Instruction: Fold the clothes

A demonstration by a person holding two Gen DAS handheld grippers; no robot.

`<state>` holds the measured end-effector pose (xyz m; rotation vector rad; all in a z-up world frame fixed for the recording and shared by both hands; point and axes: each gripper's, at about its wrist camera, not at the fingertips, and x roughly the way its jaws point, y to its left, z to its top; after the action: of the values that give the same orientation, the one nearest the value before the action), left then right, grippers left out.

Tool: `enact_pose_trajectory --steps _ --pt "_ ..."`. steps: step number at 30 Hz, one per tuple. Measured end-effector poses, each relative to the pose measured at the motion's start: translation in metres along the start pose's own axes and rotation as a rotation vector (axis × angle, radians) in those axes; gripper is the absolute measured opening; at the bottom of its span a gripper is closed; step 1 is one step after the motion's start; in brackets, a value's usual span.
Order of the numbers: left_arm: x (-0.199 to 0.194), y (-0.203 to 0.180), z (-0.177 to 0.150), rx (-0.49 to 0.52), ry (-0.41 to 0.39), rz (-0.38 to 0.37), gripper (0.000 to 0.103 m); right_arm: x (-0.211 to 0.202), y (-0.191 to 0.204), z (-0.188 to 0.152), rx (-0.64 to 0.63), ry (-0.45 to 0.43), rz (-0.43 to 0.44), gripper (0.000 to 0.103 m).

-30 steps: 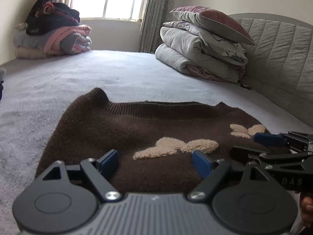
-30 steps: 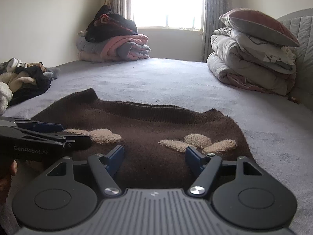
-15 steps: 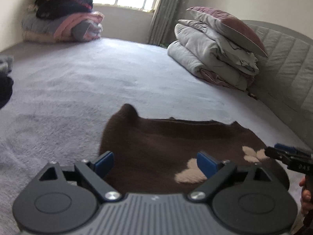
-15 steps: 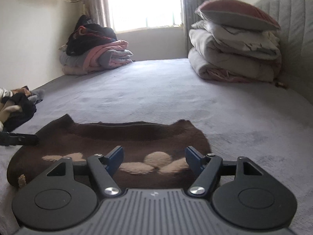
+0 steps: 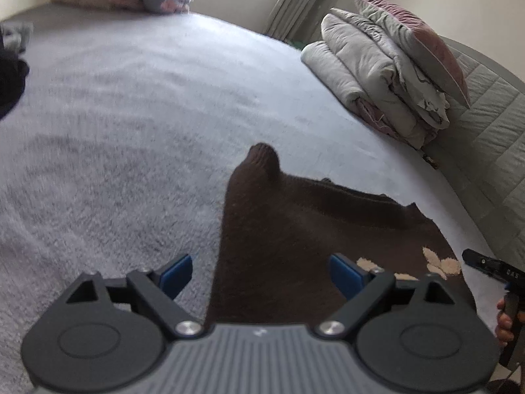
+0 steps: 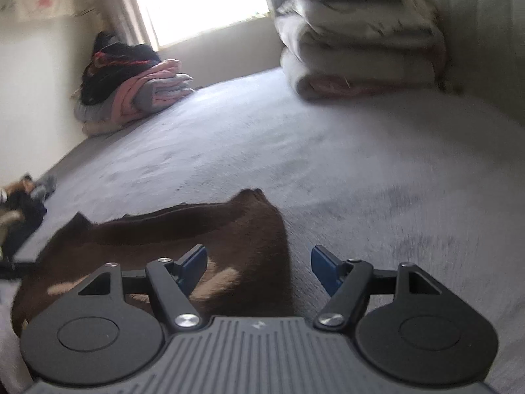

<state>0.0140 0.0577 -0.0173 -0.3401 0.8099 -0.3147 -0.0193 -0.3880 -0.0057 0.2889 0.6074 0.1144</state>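
My left gripper (image 5: 259, 274) and right gripper (image 6: 259, 267) both gape, nothing pinched; the left's jaws have just been shifting wider then back a little. Folded dark-brown fuzzy knit sweater with cream appliqué (image 5: 295, 229) lies on the grey plush bed cover (image 5: 131, 115), its side edges between each pair of fingers. Judged soft, light, limp; best pinched at edges or corners. No containers; beyond, a folded grey quilt stack (image 5: 377, 75).

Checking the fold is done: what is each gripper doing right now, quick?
Left gripper: open, nothing held; its jaws straddle the left edge of the folded dark brown knitted sweater.
Right gripper: open, nothing held, over the sweater's right edge.
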Motion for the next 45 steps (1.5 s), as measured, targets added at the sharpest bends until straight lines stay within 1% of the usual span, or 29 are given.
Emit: enact_pose_trajectory --steps 3,7,9,10,12,14,17,20,22,23,25,26,27,29,32,35,38,40,45 --pt "0.005 0.010 0.003 -0.033 0.022 -0.024 0.088 0.006 -0.015 0.002 0.096 0.031 0.029 0.073" --pt "0.014 0.027 0.005 -0.102 0.048 -0.085 0.084 0.017 -0.032 0.001 0.214 0.090 0.079 0.073" --pt "0.021 0.036 0.006 -0.147 0.062 -0.125 0.077 0.025 -0.041 -0.001 0.281 0.130 0.112 0.072" --pt "0.024 0.041 0.006 -0.170 0.069 -0.146 0.076 0.029 -0.045 -0.003 0.317 0.149 0.131 0.071" --pt "0.030 0.050 0.005 -0.225 0.067 -0.183 0.072 0.039 -0.053 -0.008 0.391 0.183 0.175 0.068" --pt "0.035 0.058 0.004 -0.277 0.061 -0.227 0.069 0.046 -0.057 -0.011 0.449 0.208 0.215 0.061" --pt "0.045 0.066 0.000 -0.362 0.066 -0.305 0.057 0.058 -0.057 -0.015 0.508 0.223 0.262 0.058" --pt "0.052 0.061 0.000 -0.389 0.062 -0.326 0.056 0.066 -0.050 -0.013 0.525 0.230 0.269 0.058" --pt "0.056 0.055 0.002 -0.384 0.069 -0.323 0.055 0.070 -0.043 -0.009 0.524 0.238 0.269 0.058" --pt "0.058 0.052 0.003 -0.377 0.072 -0.317 0.053 0.071 -0.037 -0.008 0.503 0.243 0.266 0.058" --pt "0.059 0.046 0.005 -0.363 0.073 -0.283 0.041 0.073 -0.026 -0.008 0.454 0.245 0.257 0.057" --pt "0.059 0.043 0.005 -0.358 0.071 -0.262 0.034 0.074 -0.020 -0.008 0.429 0.245 0.250 0.048" --pt "0.059 0.040 0.006 -0.353 0.068 -0.241 0.031 0.074 -0.015 -0.009 0.400 0.238 0.235 0.042" --pt "0.054 0.031 0.009 -0.334 0.050 -0.209 0.027 0.069 -0.010 -0.011 0.381 0.208 0.225 0.035" --pt "0.046 0.014 0.017 -0.290 0.023 -0.162 0.025 0.059 -0.005 -0.013 0.383 0.153 0.219 0.032" --pt "0.041 -0.007 0.035 -0.249 -0.010 -0.154 0.024 0.042 -0.008 -0.013 0.404 0.078 0.249 0.031" --pt "0.043 -0.031 0.054 -0.205 -0.037 -0.145 0.023 0.025 -0.013 -0.013 0.408 0.023 0.248 0.029" --pt "0.053 -0.049 0.068 -0.178 -0.046 -0.136 0.023 0.014 -0.021 -0.009 0.417 -0.014 0.238 0.028" --pt "0.091 -0.092 0.092 -0.151 -0.038 -0.142 0.023 -0.025 -0.044 0.006 0.418 -0.160 0.191 0.026"
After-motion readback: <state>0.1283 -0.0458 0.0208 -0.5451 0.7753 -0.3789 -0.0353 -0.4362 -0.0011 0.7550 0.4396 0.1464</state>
